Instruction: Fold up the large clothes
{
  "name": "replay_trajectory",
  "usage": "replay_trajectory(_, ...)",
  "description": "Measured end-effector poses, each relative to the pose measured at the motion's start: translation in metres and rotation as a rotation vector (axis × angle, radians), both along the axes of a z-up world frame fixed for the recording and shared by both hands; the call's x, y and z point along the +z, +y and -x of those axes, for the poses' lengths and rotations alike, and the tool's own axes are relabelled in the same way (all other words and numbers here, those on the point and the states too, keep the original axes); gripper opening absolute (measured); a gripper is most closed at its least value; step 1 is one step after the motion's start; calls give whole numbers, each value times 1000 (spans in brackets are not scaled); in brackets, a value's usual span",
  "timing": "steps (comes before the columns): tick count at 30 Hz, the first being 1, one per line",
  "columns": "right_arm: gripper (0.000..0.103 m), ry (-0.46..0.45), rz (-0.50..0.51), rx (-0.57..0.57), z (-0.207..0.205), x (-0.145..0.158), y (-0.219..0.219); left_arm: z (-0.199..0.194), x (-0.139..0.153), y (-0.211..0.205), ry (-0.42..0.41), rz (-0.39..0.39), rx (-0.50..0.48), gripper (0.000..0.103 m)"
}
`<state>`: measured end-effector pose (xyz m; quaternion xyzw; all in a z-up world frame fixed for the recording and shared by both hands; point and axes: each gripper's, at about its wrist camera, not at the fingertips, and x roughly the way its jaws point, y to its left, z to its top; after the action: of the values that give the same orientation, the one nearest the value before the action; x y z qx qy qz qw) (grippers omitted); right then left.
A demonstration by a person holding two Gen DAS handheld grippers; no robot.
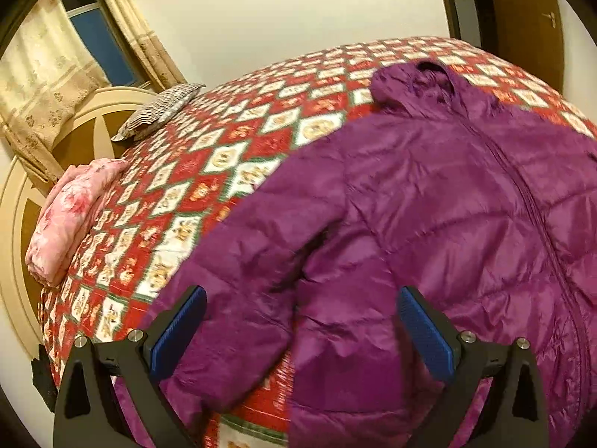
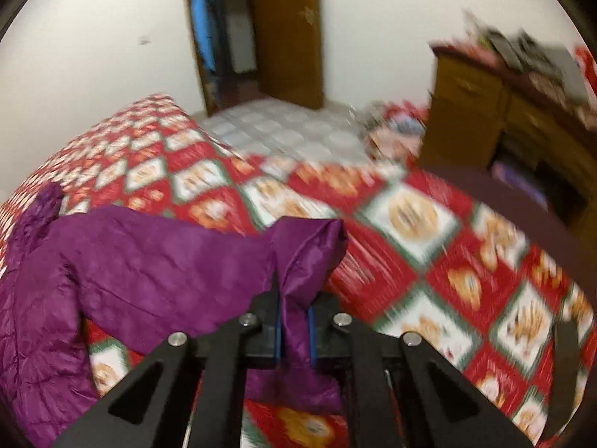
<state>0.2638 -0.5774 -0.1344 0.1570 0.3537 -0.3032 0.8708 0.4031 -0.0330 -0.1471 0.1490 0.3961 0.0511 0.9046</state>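
Pinching the cuff of the shiny purple quilted puffer jacket (image 2: 149, 268) between the blue pads of the right hand-held gripper (image 2: 294, 330), likely readying that sleeve for folding inward. Hovering with the left hand-held gripper (image 1: 300, 330) spread wide above the other sleeve, gripping nothing. Lying front-up across the red-and-white patterned quilted bed (image 1: 238, 138), hood farthest, a folded pink floral blanket (image 1: 71, 216) beyond.

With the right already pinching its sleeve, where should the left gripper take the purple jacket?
Probably the other sleeve's cuff end, approached from above, along the sleeve. On the purple jacket it lies flat and free on the quilt, angled away from the body, right below the open left gripper. The right gripper is shut on its sleeve, so this mirrors it.
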Motion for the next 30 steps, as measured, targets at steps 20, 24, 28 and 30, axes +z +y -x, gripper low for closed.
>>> replay_trajectory(20,11,-44,175,643,-169,4,295,-25,0,69,-15,38,131,102)
replay_trajectory(24,11,-18,166,681,-191,-23,328,-25,-4,78,0,44,155,102)
replay_trajectory(28,56,-19,135,712,-191,-34,347,-22,1,77,-2,39,156,102)
replay_trajectory(30,80,-47,86,756,-177,-27,347,-20,9,73,-11,43,150,102)
